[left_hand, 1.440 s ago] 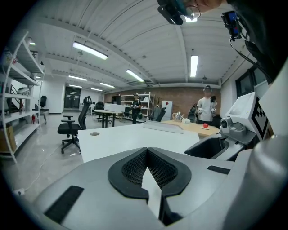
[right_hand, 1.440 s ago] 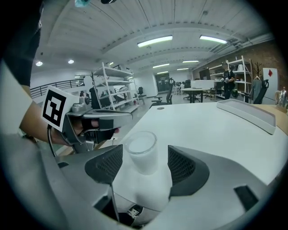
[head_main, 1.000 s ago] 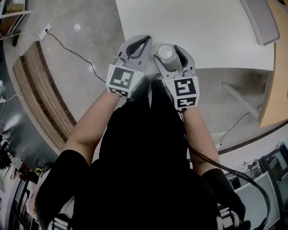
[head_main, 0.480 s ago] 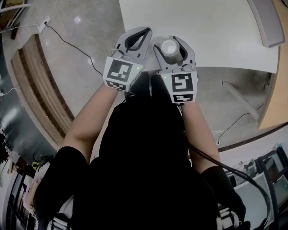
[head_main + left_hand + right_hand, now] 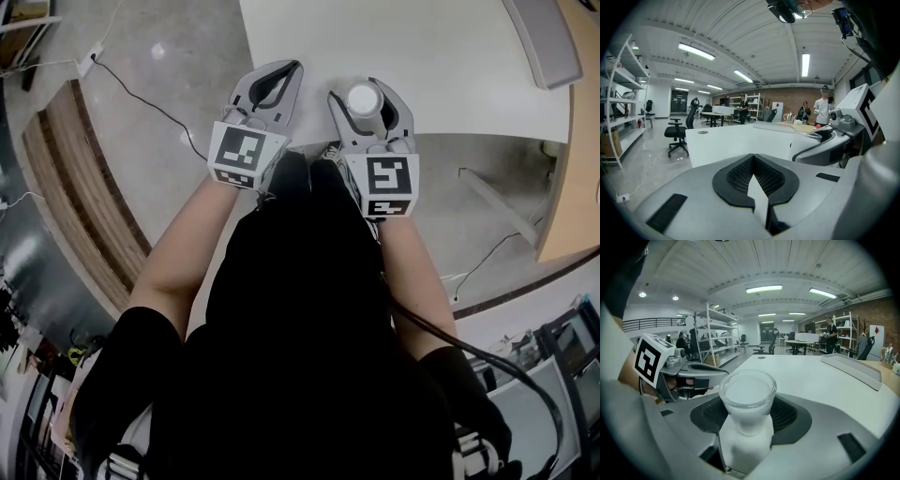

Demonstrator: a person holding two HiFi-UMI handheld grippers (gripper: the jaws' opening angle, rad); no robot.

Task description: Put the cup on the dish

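A white, frosted cup (image 5: pixel 362 97) stands upright between the jaws of my right gripper (image 5: pixel 366 90), which is shut on it over the near edge of the white table (image 5: pixel 441 56). In the right gripper view the cup (image 5: pixel 747 397) fills the jaw opening of that gripper (image 5: pixel 747 427). Just to the left, my left gripper (image 5: pixel 281 73) is shut with nothing in it; its jaws (image 5: pixel 757 187) meet in the left gripper view. A long grey tray-like dish (image 5: pixel 544 42) lies at the table's far right and shows again as a grey dish (image 5: pixel 855 369).
A wooden-topped table (image 5: pixel 581 178) stands at the right. On the grey floor at the left run a wooden platform (image 5: pixel 75 187) and a black cable (image 5: pixel 150 103). Office chairs (image 5: pixel 677 133), shelves and people stand far off in the room.
Both grippers have shifted a little forward over the table's near edge, the right one carrying the cup. The grip on the cup has not changed.
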